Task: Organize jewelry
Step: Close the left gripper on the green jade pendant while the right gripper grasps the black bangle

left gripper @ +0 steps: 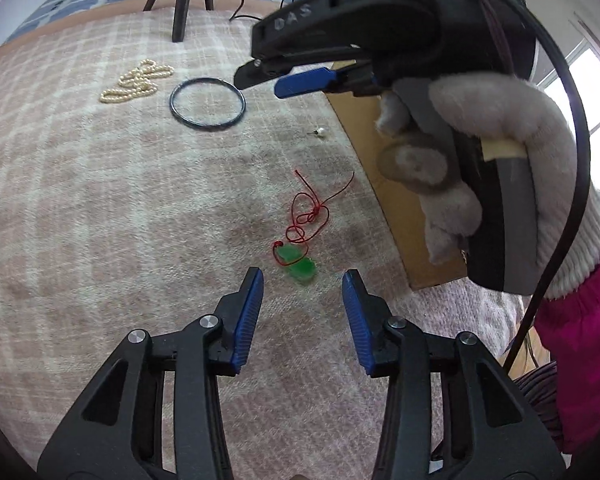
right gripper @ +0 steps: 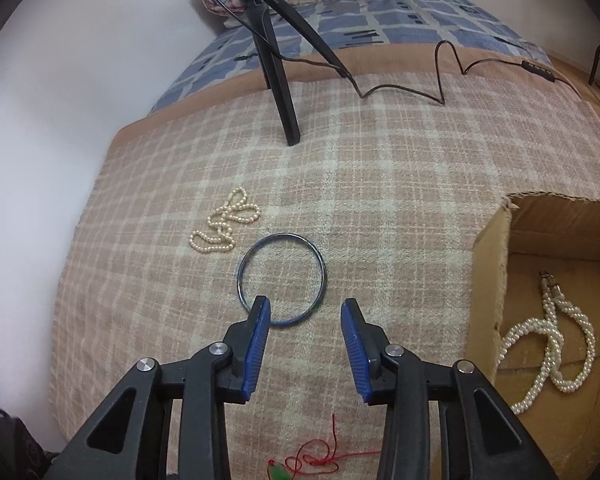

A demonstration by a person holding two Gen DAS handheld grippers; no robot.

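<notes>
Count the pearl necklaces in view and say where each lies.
2. A thin pearl strand lies on the plaid cloth beside the dark bangle; a thick twisted pearl rope lies inside the cardboard box. Others may be hidden.

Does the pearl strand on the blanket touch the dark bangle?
Apart. The right wrist view shows bare blanket between the pearl strand and the bangle.

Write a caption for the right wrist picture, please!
Open right gripper hovers above a blue bangle on the plaid cloth.
</notes>
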